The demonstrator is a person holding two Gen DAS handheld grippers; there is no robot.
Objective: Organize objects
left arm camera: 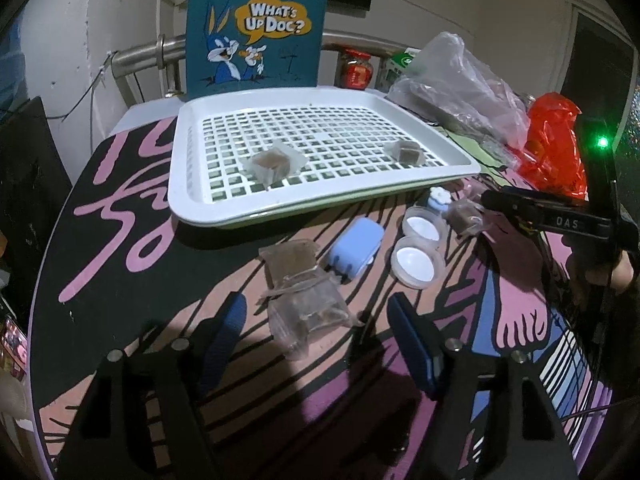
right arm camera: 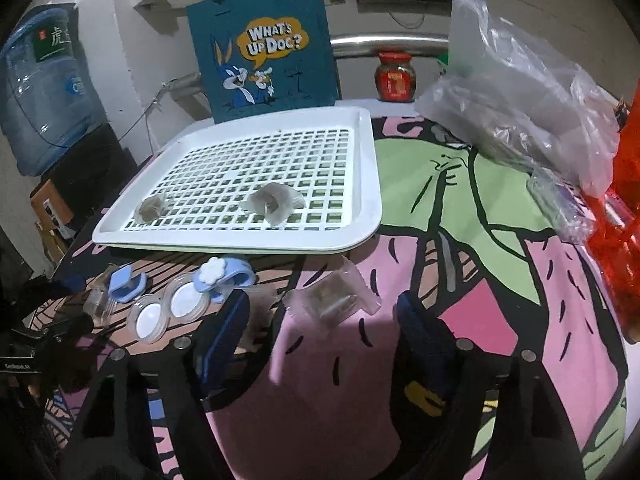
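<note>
Left gripper [left arm camera: 316, 344] fingers spread around a clear packet [left arm camera: 308, 316] – right gripper [right arm camera: 320, 344] likewise spread, another packet [right arm camera: 334, 300] ahead; lidded pots [left arm camera: 420, 248], blue clip [left arm camera: 354, 250], white tray [left arm camera: 192, 200] crowding the worktop [left arm camera: 120, 280].

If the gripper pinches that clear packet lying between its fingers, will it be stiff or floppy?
Probably floppy at the edges: the clear packet has thin crinkled film flaring past a small brown block. It looks light, so it may skid on the tablecloth if nudged. Gripped across the block by the right gripper, it should hold.

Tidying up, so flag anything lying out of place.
Two wrapped cubes sit in the tray; three more packets lie loose on the table, beside an opened twin-cup case. Nothing looks spilled or broken.
</note>
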